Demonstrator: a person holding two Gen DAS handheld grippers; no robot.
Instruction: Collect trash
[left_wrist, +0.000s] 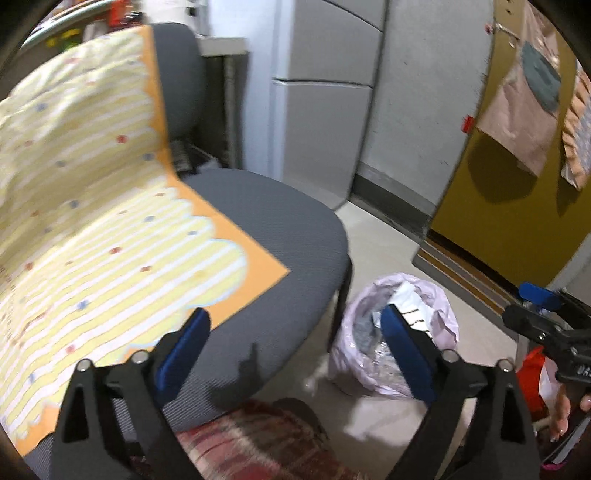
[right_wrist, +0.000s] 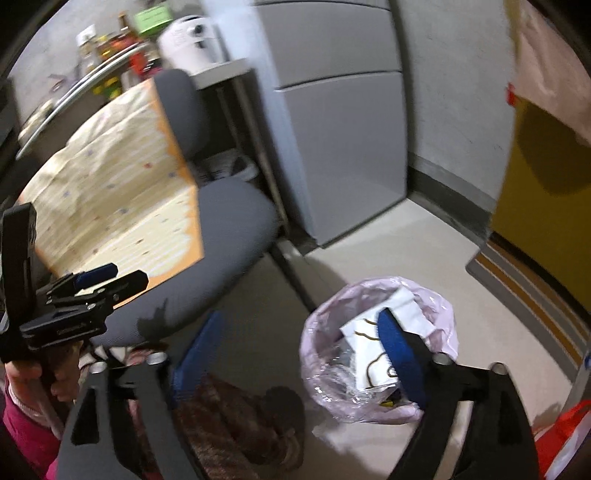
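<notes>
Trash bin: small container lined with a pale pink plastic bag, standing on the light floor just beside the front leg of a grey upholstered chair. Contents: white paper with dark wavy lines lying on top, crinkled clear plastic beneath it; further items inside too blurred to identify. Left gripper: black frame, blue pads, jaws spread wide with nothing between them, held above the chair's front edge, the bin appearing behind its right finger. Right gripper: same build, jaws likewise spread wide and empty, hanging over the floor with the bin behind its right finger; no pad touches the bin or its contents. Chair: seat and backrest partly draped with a yellow-and-white striped sheet with an orange border, dotted with small coloured marks. Surroundings: grey cabinet behind the chair, mustard-yellow door to the right, with a striped mat in front of it, patterned reddish-brown fabric low in the foreground, red-and-white item at the lower right edge. A hand in a magenta sleeve grips the left gripper's handle.
</notes>
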